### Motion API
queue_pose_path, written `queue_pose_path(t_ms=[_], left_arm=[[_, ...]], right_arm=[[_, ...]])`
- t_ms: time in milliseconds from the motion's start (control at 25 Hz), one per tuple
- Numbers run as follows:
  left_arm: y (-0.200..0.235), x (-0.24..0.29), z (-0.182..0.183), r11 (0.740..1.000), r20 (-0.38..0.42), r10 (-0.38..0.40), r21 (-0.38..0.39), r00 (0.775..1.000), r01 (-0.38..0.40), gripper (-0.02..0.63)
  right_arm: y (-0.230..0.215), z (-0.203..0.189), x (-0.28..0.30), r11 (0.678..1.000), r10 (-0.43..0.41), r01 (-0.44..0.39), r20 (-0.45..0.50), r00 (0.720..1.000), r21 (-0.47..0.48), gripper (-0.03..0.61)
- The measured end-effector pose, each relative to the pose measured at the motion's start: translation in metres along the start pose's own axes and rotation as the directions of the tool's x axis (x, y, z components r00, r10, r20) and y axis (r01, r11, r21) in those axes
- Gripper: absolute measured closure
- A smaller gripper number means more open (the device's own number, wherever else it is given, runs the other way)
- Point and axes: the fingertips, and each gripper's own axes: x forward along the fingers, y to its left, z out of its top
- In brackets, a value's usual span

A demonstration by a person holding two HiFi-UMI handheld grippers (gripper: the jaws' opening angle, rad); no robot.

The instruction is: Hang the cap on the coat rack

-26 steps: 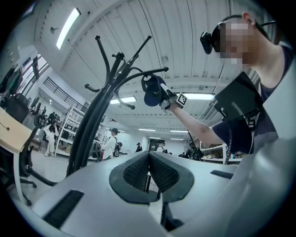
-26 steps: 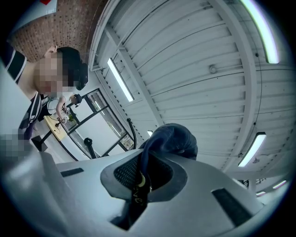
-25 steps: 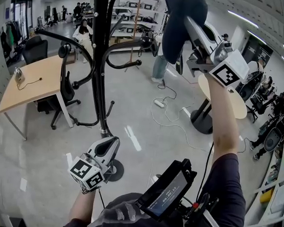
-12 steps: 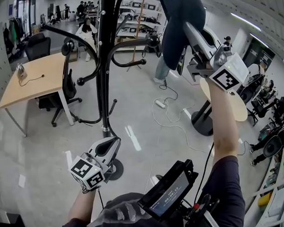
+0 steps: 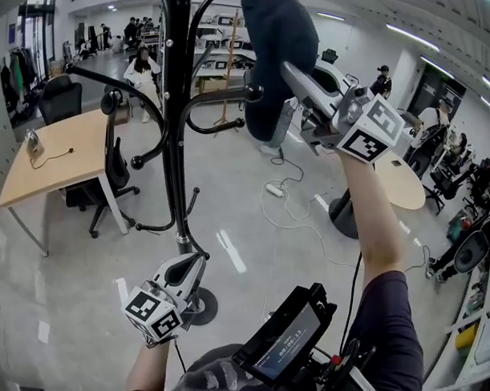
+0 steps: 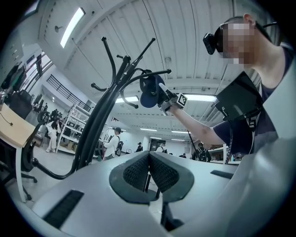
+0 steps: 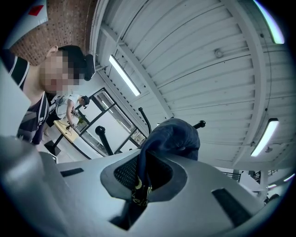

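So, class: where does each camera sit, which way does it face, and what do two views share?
Head view: on the head, down at coat rack; left gripper, right gripper show.
Left gripper view: on left gripper, upward; shut jaws, person's torso.
Right gripper view: on right gripper, facing ceiling; jaws clamp cap.
Shared: the cap.

A glossy grey floor (image 5: pixel 252 231) fills a large open room, with a pale wooden desk (image 5: pixel 54 156) and black office chair (image 5: pixel 114 158) at left, a round table (image 5: pixel 398 180) at right, shelving (image 5: pixel 218 37) far back, and strip lights (image 7: pixel 126 75) overhead.
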Motion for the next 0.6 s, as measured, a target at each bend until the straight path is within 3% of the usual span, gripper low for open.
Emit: queue_pose_path(t_ms=[600], left_arm=[[0.006,-0.001,-0.006,1.0,-0.031,0.008,0.023,0.999,-0.007,0.606]], right_arm=[[0.014,-0.036,0.015,0.996,0.053,-0.052,-0.013,0.999,0.068,0.561]])
